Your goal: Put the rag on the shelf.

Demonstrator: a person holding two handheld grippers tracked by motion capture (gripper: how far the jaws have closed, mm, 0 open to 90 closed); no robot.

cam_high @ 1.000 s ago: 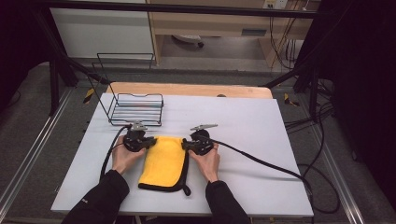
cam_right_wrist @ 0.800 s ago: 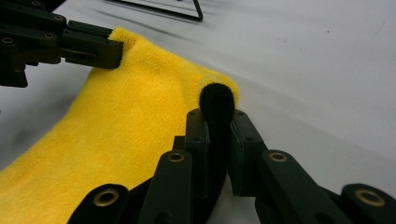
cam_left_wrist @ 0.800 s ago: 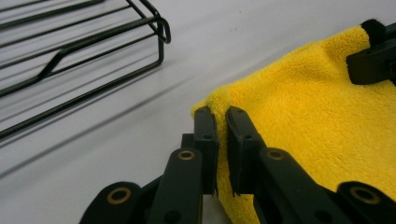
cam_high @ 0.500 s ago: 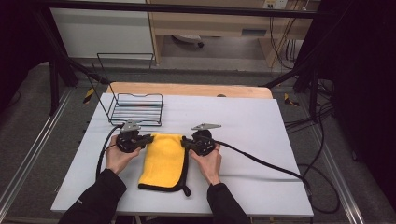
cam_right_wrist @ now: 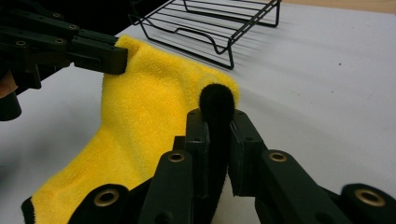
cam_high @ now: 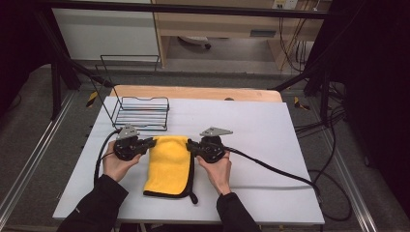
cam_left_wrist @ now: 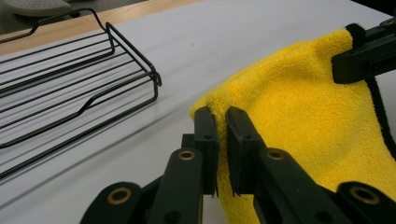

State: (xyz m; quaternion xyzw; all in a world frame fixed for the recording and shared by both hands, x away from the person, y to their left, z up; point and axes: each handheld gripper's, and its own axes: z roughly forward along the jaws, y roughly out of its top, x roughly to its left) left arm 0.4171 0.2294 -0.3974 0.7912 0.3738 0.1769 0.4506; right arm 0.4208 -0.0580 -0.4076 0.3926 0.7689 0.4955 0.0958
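High view: both grippers, left [cam_high: 151, 141] and right [cam_high: 190, 144], still pinch the yellow cloth [cam_high: 169, 164], far edge now lifted.

Bright, even light on the table; surroundings dark, close tools blurred.

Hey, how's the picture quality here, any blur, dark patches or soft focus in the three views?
High view: table evenly lit, surroundings dark, slightly soft overall. Left gripper view: yellow cloth sharp and bright, wire rack a little soft, own jaws near the lens blurry. Right gripper view: cloth's black edge crisp, left gripper in shadow.
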